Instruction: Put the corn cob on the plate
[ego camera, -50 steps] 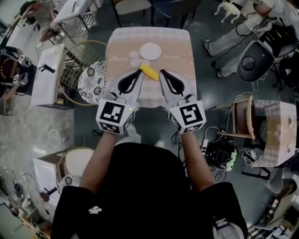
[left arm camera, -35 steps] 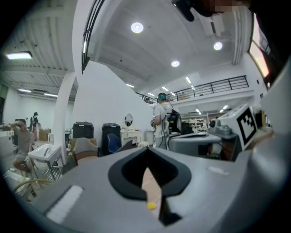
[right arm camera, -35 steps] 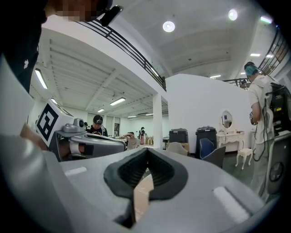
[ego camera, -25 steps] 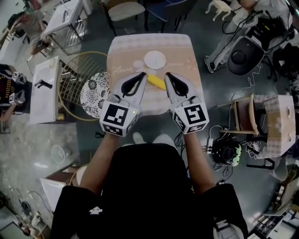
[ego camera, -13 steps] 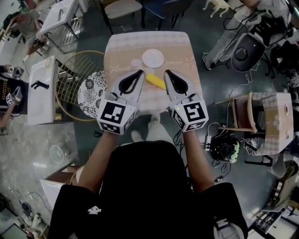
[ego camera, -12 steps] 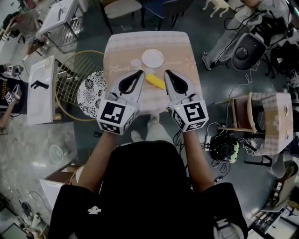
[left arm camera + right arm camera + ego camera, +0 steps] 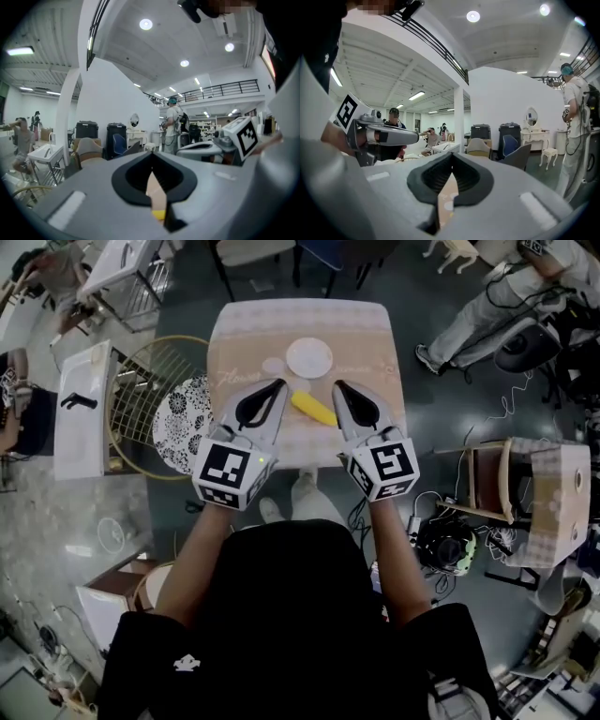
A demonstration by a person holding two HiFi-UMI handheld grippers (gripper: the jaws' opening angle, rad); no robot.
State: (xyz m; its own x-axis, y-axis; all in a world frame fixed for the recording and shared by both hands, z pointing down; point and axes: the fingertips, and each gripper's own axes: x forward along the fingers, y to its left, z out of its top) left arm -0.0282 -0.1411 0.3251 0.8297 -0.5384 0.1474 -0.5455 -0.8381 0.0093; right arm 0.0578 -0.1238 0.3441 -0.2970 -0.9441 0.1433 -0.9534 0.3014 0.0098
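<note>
Nearby, oblong corn cob (image 7: 313,410), round plate (image 7: 308,358)

The table (image 7: 366,334) wears matt patterned cloth. There's a glossy, smooth white plate (image 7: 308,357) at twelve o'clock from the smooth corn cob (image 7: 314,410). On the left gripper (image 7: 282,383) and right gripper (image 7: 337,385), matt grey plastic shells, black ribbed lining.

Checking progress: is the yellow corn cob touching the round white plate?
Apart. The head view shows tablecloth between the yellow corn cob and the round white plate.

Left gripper (image 7: 280,384), right gripper (image 7: 337,385), jaws together.
</note>
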